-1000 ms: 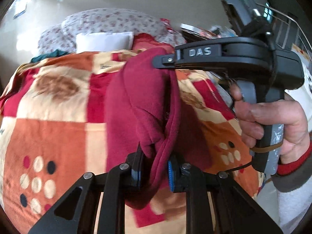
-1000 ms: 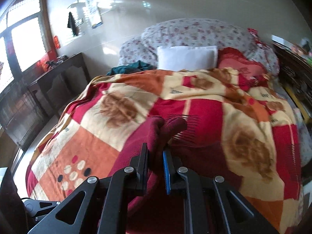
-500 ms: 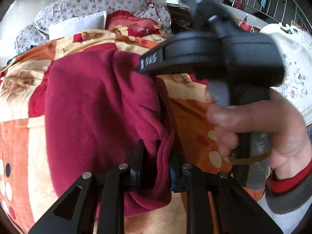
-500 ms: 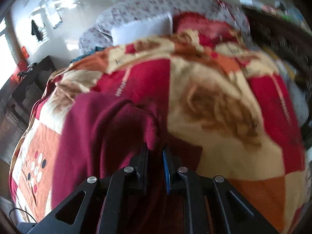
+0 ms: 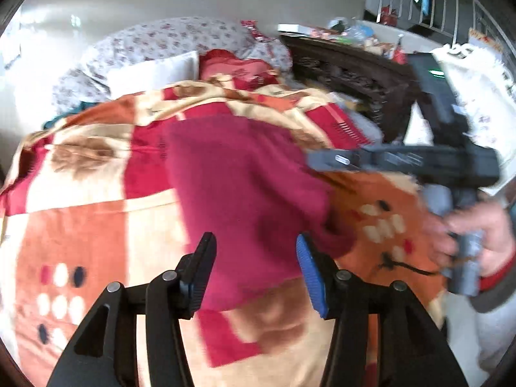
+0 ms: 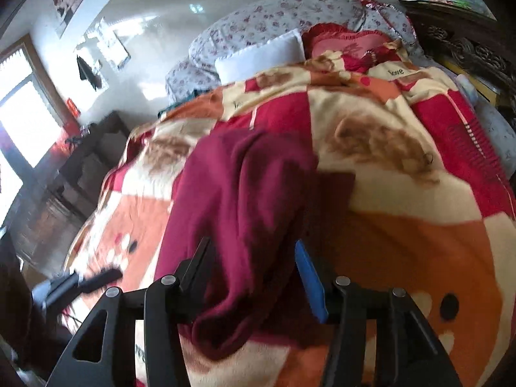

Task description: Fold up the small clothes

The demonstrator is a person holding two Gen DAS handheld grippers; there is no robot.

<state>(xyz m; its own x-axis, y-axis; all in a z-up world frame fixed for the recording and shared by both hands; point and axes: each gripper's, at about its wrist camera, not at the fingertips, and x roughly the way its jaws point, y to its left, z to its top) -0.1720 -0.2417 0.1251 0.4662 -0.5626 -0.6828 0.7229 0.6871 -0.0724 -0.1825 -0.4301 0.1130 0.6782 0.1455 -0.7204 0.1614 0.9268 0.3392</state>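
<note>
A dark red fleece garment (image 5: pixel 245 200) lies spread flat on the patterned blanket (image 5: pixel 80 225) of a bed; it also shows in the right wrist view (image 6: pixel 238 213). My left gripper (image 5: pixel 254 274) is open, just above the garment's near edge, holding nothing. My right gripper (image 6: pixel 254 274) is open above the garment's near right edge, holding nothing. In the left wrist view the right gripper's body (image 5: pixel 419 164) hovers to the right of the garment. In the right wrist view a blurred part of the left gripper (image 6: pixel 80 282) shows at the lower left.
A white pillow (image 5: pixel 154 71), a floral pillow (image 5: pixel 167 38) and a red cushion (image 5: pixel 238 67) lie at the bed's head. A dark carved cabinet (image 5: pixel 348 74) with clutter stands right of the bed. A dark dresser (image 6: pixel 80 161) and a window (image 6: pixel 25 119) are on the left.
Both grippers were shut on the lifted red garment; it has been laid flat on the blanket and both have opened and let it go.
</note>
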